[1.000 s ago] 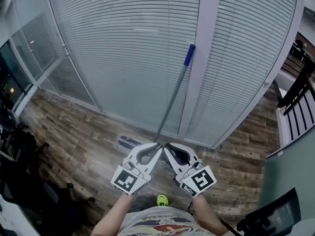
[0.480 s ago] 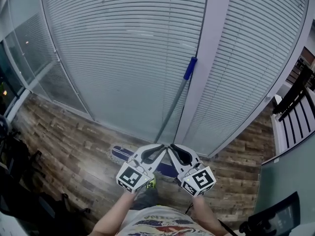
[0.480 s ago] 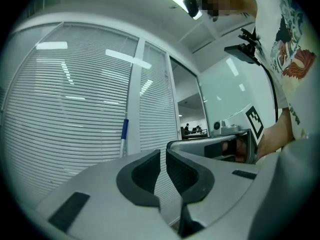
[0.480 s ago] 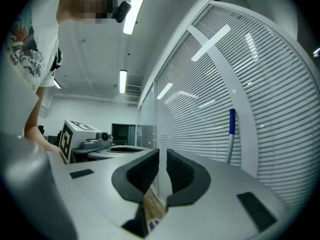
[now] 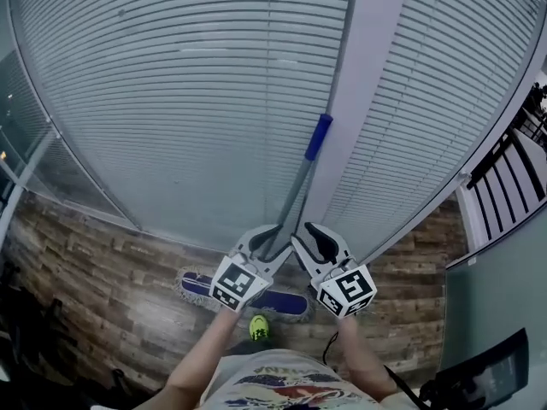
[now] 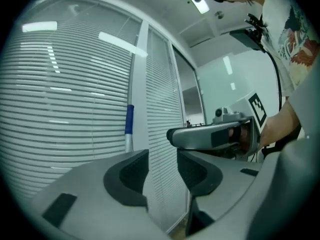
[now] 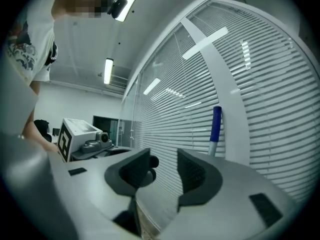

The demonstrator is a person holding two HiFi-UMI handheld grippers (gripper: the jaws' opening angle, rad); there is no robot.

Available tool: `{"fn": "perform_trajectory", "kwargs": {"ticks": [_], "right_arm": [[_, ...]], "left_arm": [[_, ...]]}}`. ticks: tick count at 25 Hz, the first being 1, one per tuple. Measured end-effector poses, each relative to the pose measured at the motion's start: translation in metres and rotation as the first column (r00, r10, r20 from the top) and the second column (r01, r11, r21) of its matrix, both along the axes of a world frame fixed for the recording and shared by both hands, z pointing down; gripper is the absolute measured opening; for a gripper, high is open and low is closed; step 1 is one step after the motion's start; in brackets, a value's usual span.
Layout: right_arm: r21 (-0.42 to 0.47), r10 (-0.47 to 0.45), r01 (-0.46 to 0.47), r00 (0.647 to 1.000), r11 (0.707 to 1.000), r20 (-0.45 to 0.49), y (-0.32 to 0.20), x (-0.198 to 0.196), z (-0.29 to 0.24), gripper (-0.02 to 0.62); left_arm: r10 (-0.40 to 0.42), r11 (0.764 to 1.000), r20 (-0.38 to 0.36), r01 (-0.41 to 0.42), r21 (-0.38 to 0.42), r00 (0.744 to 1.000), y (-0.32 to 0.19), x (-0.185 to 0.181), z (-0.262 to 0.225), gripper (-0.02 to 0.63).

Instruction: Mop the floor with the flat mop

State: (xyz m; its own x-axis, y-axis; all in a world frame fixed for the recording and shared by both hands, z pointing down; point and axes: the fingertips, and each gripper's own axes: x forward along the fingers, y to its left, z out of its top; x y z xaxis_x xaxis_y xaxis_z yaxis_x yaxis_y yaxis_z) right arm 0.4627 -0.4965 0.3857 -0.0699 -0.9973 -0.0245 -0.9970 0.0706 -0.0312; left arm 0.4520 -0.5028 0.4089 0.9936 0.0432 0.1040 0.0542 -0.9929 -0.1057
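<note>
The left gripper (image 5: 272, 236) and the right gripper (image 5: 306, 233) are held side by side at waist height, tips angled in toward each other. Each has its jaws apart, having just been opening, and each gripper's own view shows only the slatted blinds (image 5: 171, 101) through the gap, so neither holds anything. Just beyond their tips is the flat mop: its handle (image 5: 295, 195) rises from between the two grippers and leans against the white post (image 5: 359, 75) of the glazed wall, with the blue grip (image 5: 318, 137) at the top. In the left gripper view the handle stands behind the left-hand jaw, and in the right gripper view behind the right-hand jaw, in both cases outside the gap. The mop head (image 5: 286, 304) lies flat on the wood-plank floor (image 5: 94, 263) at the foot of the wall, partly hidden under the grippers and close to the person's green shoe (image 5: 258, 325). The step in hand looks to be taking hold of the handle, with no mopping begun. To do it well, each gripper should be turned until the handle sits square in the curved hollow of its pads, one clearly above the other on the bare shaft below the blue grip. Both should close firmly before the mop is drawn off the post. Otherwise a glancing touch could send the leaning handle sliding along the blinds.
</note>
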Motion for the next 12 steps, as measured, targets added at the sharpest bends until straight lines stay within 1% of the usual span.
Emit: {"fn": "perform_trajectory", "kwargs": {"ticks": [1, 3, 6, 9, 12], "right_arm": [[-0.014, 0.002, -0.002, 1.000, 1.000, -0.002, -0.011, 0.006, 0.003, 0.179], [-0.035, 0.017, -0.017, 1.000, 0.999, -0.011, -0.030, 0.017, 0.008, 0.184], [-0.049, 0.069, -0.069, 0.997, 0.996, -0.018, -0.055, 0.040, 0.014, 0.194], [-0.078, 0.109, -0.109, 0.994, 0.991, -0.015, -0.084, 0.069, 0.027, 0.206], [-0.100, 0.159, -0.159, 0.987, 0.982, -0.010, -0.098, 0.093, 0.046, 0.206]], "left_arm": [[0.010, 1.000, 0.016, -0.010, 0.003, 1.000, -0.008, 0.010, 0.006, 0.173], [0.028, 1.000, 0.028, -0.028, 0.011, 0.999, -0.020, 0.028, 0.014, 0.197], [0.037, 0.999, 0.024, -0.038, 0.021, 0.999, -0.039, 0.055, 0.023, 0.223], [0.046, 0.999, 0.041, -0.047, 0.022, 0.998, -0.068, 0.084, 0.039, 0.230], [0.059, 0.998, 0.071, -0.059, 0.007, 0.996, -0.089, 0.104, 0.066, 0.229]]}}
